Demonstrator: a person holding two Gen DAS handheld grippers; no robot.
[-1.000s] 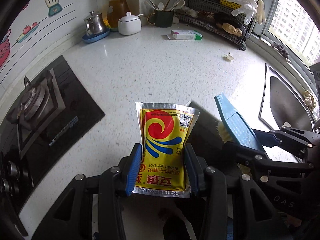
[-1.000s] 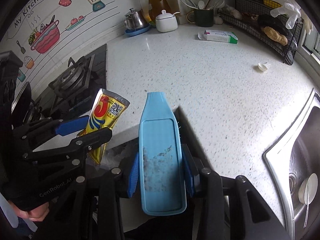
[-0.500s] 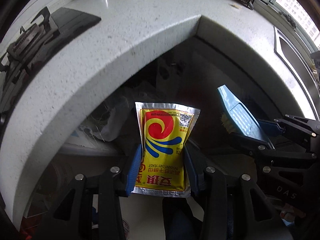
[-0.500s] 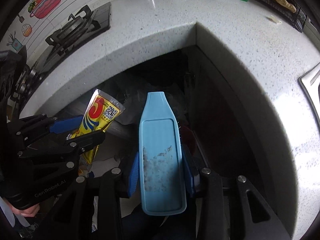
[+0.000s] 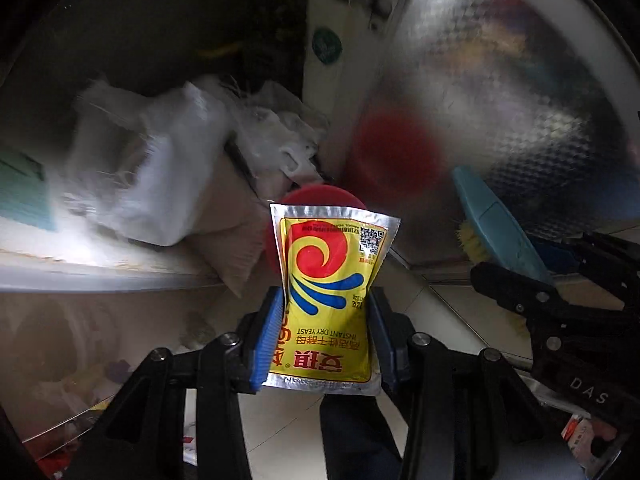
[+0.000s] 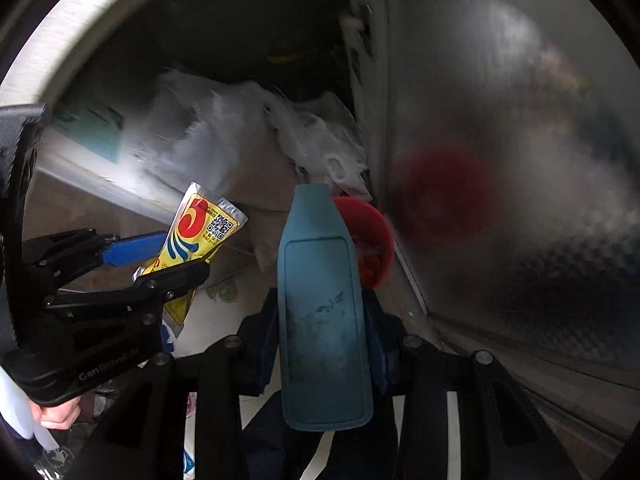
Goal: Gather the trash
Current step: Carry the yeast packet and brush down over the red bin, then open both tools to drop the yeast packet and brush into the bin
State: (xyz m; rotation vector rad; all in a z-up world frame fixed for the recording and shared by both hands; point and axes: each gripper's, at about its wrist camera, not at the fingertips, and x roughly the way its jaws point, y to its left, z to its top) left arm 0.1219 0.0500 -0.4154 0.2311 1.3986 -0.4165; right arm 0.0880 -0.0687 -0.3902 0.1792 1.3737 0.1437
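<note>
Yeast sachet (image 5: 328, 300) first: a yellow foil packet with a red swirl and blue strokes, printed "INSTANT DRY YEAST", stands upright between the blue pads of the left gripper (image 5: 326, 332), whose fingers (image 5: 266, 340) are clenched on its two side edges. In the right wrist view the same sachet (image 6: 196, 240) juts out of that gripper (image 6: 160, 260) at a slant.

The right gripper (image 6: 322, 340) has its fingers (image 6: 374, 340) clamped on the sides of a blue brush (image 6: 322, 304), seen from its flat, smudged back with the narrow neck pointing away from the camera. In the left wrist view the brush (image 5: 496, 224) shows yellowish bristles on its underside.

Landmark is the red bin (image 6: 372, 240), a round red container on the floor. From the left wrist camera the sachet's top edge hides most of the bin (image 5: 320, 200). From the right wrist camera the neck of the brush crosses in front of the bin's left rim. Just beyond the bin, further into the dark recess, lie crumpled clear plastic bags (image 6: 320, 148) and a larger white bag (image 5: 160, 168) on a pale shelf (image 5: 100, 264). Right of the bin stands a shiny, patterned metal panel (image 5: 520, 100), which throws back a blurred red patch. Pale floor tiles (image 5: 440, 304) lie on the near side of the bin. A hand (image 6: 56, 412) grips the left gripper's handle, far left of the bin.
</note>
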